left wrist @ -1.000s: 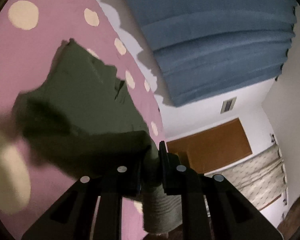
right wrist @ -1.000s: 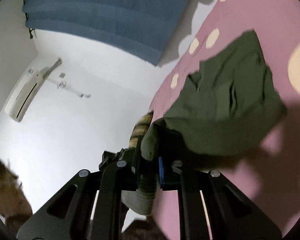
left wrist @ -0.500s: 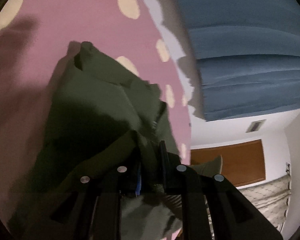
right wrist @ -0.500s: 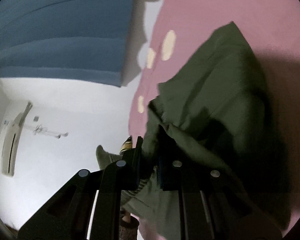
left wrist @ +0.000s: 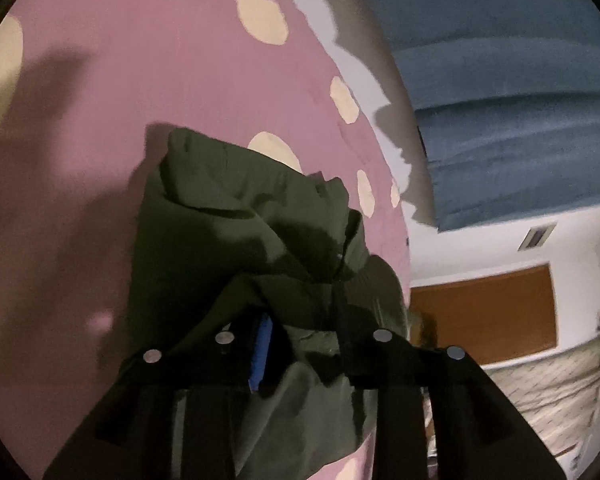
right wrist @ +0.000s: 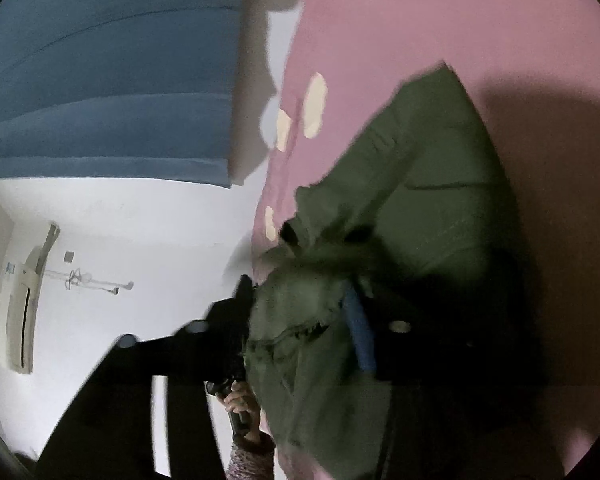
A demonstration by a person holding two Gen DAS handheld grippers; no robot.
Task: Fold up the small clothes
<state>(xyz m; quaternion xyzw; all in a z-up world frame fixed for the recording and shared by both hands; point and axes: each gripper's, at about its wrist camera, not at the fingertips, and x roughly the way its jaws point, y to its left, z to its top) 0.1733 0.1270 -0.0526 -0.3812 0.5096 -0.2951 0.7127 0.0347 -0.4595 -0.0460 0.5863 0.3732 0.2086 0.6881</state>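
A small olive-green garment lies bunched on a pink sheet with cream dots. My left gripper has its jaws spread apart, and a fold of the green cloth lies loosely between them. In the right wrist view the same garment spreads over the pink sheet. My right gripper also has its jaws spread, with green cloth lying between them. The left hand and its gripper handle show at the bottom of the right wrist view.
A blue curtain hangs behind the bed's far edge. A white wall with an air conditioner is to the right gripper's left. A brown board and a patterned mattress lie beyond the bed.
Both grippers have carried the garment's edge forward and down over the rest of it. Their jaws were pinched on the cloth and have now spread apart.
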